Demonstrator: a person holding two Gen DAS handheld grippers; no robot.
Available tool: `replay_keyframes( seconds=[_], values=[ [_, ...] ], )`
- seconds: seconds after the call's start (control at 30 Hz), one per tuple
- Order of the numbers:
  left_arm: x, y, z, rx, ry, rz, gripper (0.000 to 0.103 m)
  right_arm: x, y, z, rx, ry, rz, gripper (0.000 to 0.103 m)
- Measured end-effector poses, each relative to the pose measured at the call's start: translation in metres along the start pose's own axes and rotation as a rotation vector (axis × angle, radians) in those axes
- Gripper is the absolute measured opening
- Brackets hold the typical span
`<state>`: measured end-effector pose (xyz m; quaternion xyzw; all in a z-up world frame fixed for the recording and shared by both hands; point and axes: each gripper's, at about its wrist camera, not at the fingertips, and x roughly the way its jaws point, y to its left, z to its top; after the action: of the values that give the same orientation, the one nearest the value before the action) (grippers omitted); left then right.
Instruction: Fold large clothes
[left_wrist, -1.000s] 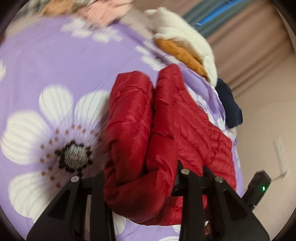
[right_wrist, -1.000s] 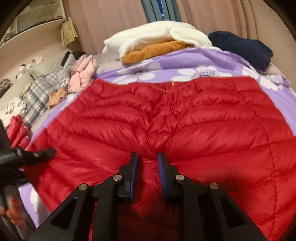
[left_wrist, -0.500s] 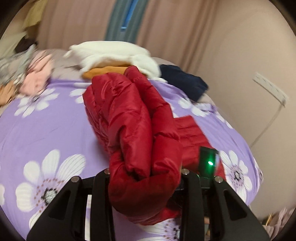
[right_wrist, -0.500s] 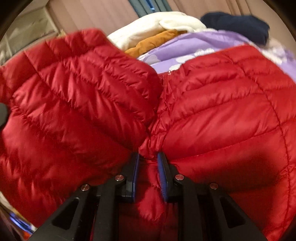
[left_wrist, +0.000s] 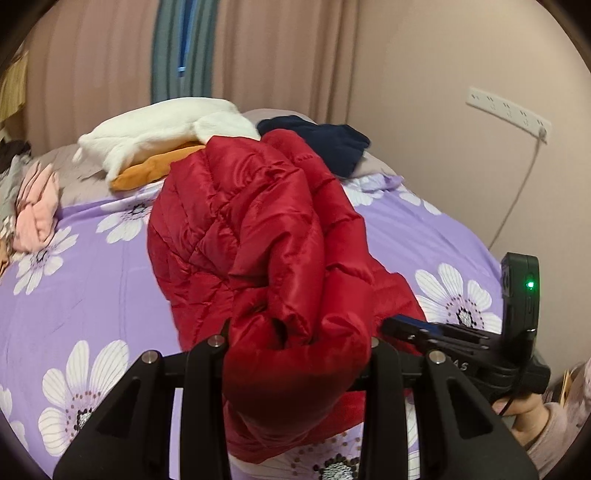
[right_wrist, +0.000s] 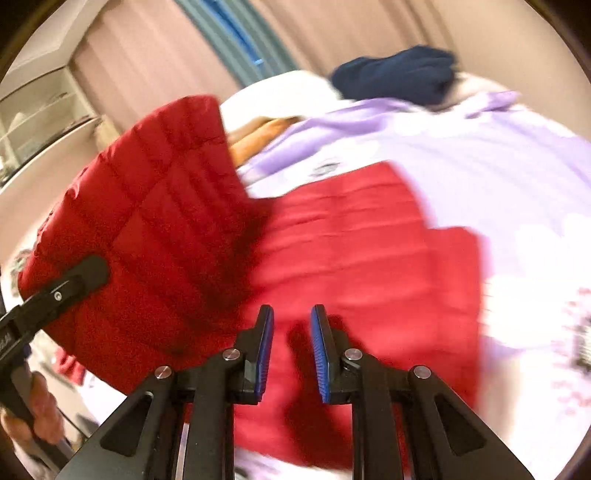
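Presently: left gripper (left_wrist: 295, 354) clamped on raised jacket (left_wrist: 258, 229) flap, left of flat half; right gripper (right_wrist: 290, 347) closing, nothing between pads, above flat half.

The bed (left_wrist: 92, 280) is covered by a purple sheet (left_wrist: 417, 232) printed with big white flowers. A red puffer jacket (right_wrist: 354, 251) lies partly spread on it near the front edge, with 1 side raised off the sheet. Toward the far end a white fleece garment (left_wrist: 159, 129) rests on top of an orange garment (left_wrist: 155, 168), and just to the right of them sits a dark blue garment (left_wrist: 328, 142). At the left edge lies a crumpled pink garment (left_wrist: 35, 210) (more clothes beside it are too cut off to make out).
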<state>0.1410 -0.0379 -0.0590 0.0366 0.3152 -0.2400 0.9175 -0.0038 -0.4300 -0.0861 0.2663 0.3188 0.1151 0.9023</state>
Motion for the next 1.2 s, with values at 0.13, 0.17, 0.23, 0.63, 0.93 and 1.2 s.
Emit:
replay_keyframes(
  seconds=[0.13, 0.17, 0.23, 0.63, 0.93, 1.2],
  values=[
    [0.015, -0.022, -0.001, 0.081, 0.023, -0.013, 0.034, -0.004, -0.020, -0.017, 0.072, 0.021, -0.002, 0.019],
    [0.020, -0.027, -0.002, 0.101, 0.032, -0.019, 0.034, -0.002, -0.024, -0.021, 0.089, 0.028, 0.006, 0.019],
    [0.034, -0.038, -0.007, 0.149, 0.060, -0.027, 0.037, 0.003, -0.031, -0.024, 0.123, 0.034, 0.028, 0.019],
    [0.076, -0.059, -0.037, 0.261, 0.172, -0.068, 0.063, -0.030, -0.089, -0.009, 0.434, -0.065, 0.372, 0.061],
    [0.070, -0.060, -0.038, 0.263, 0.178, -0.065, 0.063, 0.009, -0.022, 0.038, 0.236, 0.052, 0.397, 0.051],
    [0.026, -0.037, -0.025, 0.155, 0.179, -0.233, 0.063, -0.002, -0.023, 0.043, 0.157, -0.067, 0.310, 0.013]
  ],
)
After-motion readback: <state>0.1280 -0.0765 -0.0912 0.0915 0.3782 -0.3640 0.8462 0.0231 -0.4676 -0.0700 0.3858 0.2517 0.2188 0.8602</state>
